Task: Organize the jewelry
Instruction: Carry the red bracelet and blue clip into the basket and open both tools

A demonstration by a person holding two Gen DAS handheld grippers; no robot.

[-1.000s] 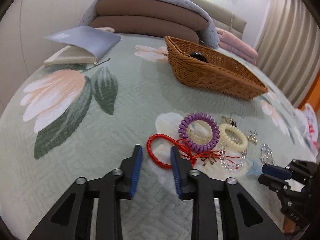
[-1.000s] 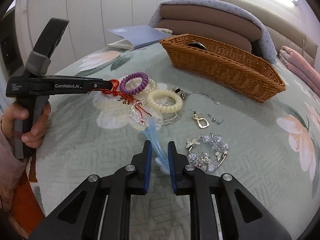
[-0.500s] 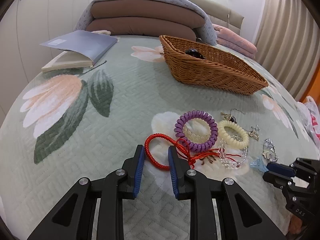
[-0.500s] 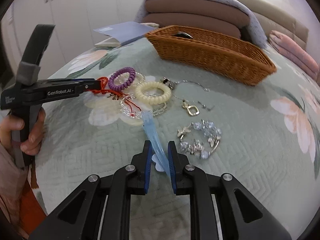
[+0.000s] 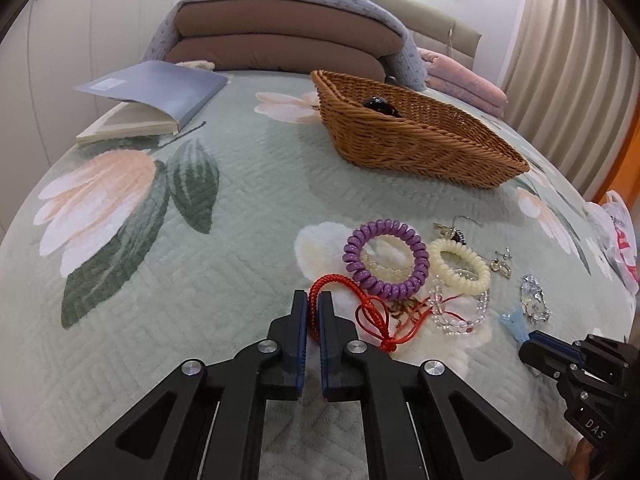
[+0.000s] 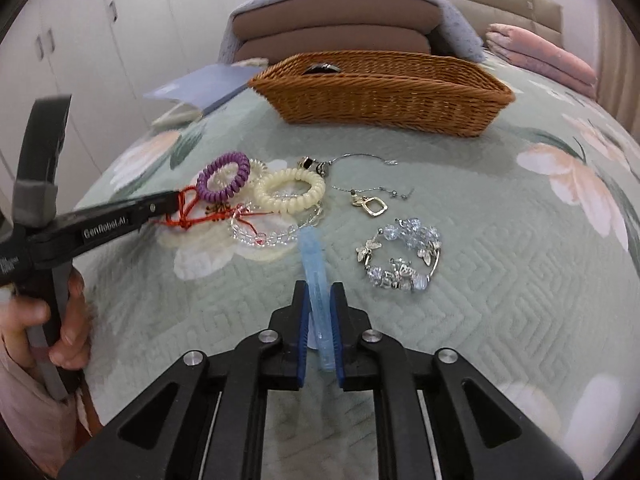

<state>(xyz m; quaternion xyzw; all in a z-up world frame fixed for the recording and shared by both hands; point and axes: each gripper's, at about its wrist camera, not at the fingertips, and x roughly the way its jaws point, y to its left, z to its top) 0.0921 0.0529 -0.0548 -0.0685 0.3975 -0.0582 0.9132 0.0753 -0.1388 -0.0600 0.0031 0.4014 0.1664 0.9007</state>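
Note:
My left gripper (image 5: 314, 304) is shut on the red cord bracelet (image 5: 362, 306), gripping its near loop on the quilt. My right gripper (image 6: 320, 300) is shut on a light blue hair clip (image 6: 316, 276), which also shows in the left wrist view (image 5: 516, 318). A purple spiral hair tie (image 5: 386, 258), a cream spiral hair tie (image 5: 460, 266), a clear bead bracelet (image 5: 460, 318) and a crystal charm bracelet (image 6: 404, 258) lie on the quilt. A silver necklace with a square pendant (image 6: 370, 202) lies beside them. The wicker basket (image 5: 412, 136) stands behind, with a dark item (image 5: 378, 105) inside.
An open book (image 5: 152, 100) lies at the back left of the bed. Stacked brown pillows (image 5: 280, 46) and folded pink blankets (image 5: 460, 76) sit behind the basket. A plastic bag (image 5: 618, 244) lies at the right edge. A hand (image 6: 60, 320) holds the left gripper's handle.
My left gripper has closed its jaws on the red cord bracelet. My right gripper has kept the blue clip and shifted a little, turning its view more square to the basket.

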